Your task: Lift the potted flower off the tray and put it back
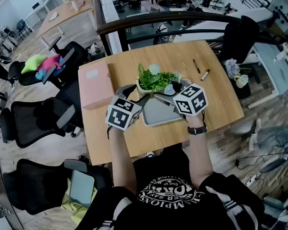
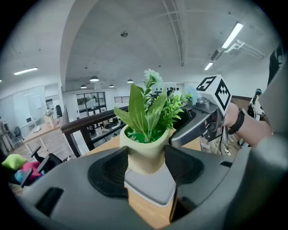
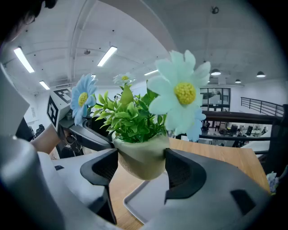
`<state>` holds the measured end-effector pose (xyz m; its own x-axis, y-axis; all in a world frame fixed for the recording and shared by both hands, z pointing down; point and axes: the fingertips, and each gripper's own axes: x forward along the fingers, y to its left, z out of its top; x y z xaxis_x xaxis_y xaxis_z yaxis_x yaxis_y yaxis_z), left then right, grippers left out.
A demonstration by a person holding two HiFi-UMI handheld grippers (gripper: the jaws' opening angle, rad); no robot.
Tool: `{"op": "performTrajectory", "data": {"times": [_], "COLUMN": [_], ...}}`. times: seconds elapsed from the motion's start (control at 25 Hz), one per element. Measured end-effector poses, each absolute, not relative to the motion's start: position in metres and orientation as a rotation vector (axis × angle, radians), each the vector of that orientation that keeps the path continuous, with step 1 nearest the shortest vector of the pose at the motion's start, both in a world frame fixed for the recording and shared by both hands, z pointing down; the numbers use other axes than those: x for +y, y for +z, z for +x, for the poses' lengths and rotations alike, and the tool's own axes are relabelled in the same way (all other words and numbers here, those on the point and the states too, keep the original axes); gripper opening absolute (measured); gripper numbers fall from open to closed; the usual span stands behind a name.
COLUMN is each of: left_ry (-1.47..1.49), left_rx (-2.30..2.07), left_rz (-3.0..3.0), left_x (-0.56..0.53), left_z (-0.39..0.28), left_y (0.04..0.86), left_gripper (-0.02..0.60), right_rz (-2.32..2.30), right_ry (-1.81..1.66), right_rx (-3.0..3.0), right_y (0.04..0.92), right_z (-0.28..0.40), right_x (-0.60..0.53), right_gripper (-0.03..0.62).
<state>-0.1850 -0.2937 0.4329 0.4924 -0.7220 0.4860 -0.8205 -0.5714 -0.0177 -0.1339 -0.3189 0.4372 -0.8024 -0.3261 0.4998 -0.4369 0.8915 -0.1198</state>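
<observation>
Gripped from both sides: potted flower [image 1: 154, 81], cream pot wedged between the pads of the left hand-held gripper [image 1: 136, 94] and, from the opposite side, the right hand-held gripper [image 1: 173, 89]. Both sets of jaws fairly wide yet pressed against the pot's wall. Seemingly raised a little above the gray tray [image 1: 160, 115], over its far edge, rounded base showing clear in the right gripper view. Tray near the middle of the wooden table [image 1: 135, 140], toward the near edge. Along the left edge, a pink box [image 1: 95, 84]; toward the far right corner, two pens [image 1: 205, 74].
</observation>
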Motion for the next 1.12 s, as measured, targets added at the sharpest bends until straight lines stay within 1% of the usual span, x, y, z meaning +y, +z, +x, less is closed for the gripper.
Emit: {"op": "performTrajectory", "data": {"times": [1.12], "left_ry": [0.683], "left_rx": [-1.213], "left_rz": [2.551], "left_x": [-0.319], "left_z": [-0.128], "left_y": [0.447], "left_gripper": [0.27], "right_rz": [0.655], "right_ry": [0.353], "right_rx": [-2.558], "right_y": [0.449], "right_z": [-0.076], "right_x": [-0.34], "right_gripper": [0.344]}}
